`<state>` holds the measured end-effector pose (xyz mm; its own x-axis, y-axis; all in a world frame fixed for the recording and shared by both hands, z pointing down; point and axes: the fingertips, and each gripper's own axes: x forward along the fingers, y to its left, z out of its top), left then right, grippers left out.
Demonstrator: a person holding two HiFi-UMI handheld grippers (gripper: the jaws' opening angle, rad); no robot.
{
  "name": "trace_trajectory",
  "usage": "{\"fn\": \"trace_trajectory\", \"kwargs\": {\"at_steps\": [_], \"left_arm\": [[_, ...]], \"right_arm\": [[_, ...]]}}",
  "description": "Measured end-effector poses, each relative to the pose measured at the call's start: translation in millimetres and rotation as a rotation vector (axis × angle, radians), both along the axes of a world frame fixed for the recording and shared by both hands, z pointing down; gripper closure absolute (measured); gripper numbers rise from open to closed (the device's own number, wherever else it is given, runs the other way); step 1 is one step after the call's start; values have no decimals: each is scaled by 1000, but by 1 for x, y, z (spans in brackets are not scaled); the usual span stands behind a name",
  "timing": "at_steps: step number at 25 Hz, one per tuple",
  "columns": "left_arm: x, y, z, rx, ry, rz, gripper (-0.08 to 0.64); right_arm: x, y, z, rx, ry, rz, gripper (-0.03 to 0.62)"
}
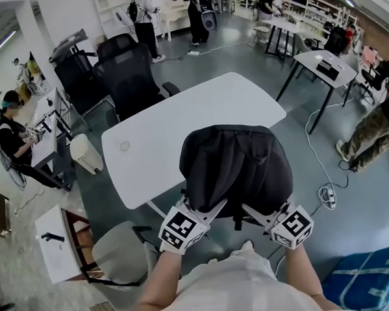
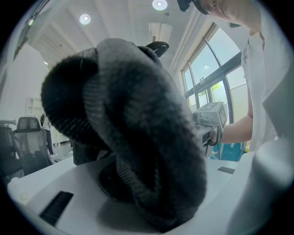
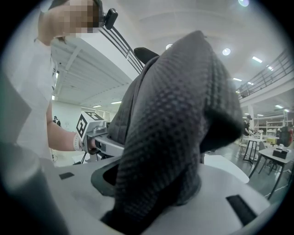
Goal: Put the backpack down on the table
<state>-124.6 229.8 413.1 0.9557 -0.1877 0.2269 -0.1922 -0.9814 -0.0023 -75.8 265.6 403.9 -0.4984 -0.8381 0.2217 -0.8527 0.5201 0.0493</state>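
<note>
A black backpack (image 1: 236,165) hangs in front of me over the near edge of the white table (image 1: 161,137). My left gripper (image 1: 199,213) is shut on its left shoulder strap and my right gripper (image 1: 264,216) on the right one. In the left gripper view the grey padded strap (image 2: 138,137) fills the space between the jaws of the left gripper (image 2: 151,188). In the right gripper view the mesh strap (image 3: 174,119) is bunched between the jaws of the right gripper (image 3: 156,188). Whether the backpack's bottom touches the table is hidden.
Two black office chairs (image 1: 128,74) stand at the table's far left corner, a grey chair (image 1: 118,253) at my near left. A white bin (image 1: 87,154) sits left of the table. A power strip with cable (image 1: 326,195) lies on the floor at right. Other desks and people are further off.
</note>
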Motion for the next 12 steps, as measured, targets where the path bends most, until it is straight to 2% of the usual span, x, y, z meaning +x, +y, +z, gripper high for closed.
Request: {"fn": "trace_trajectory", "kwargs": {"at_steps": [12], "left_arm": [[20,-11,3,0,-14,-35,408]], "right_arm": [[21,-13,4,-2,-16,-39,385]]}}
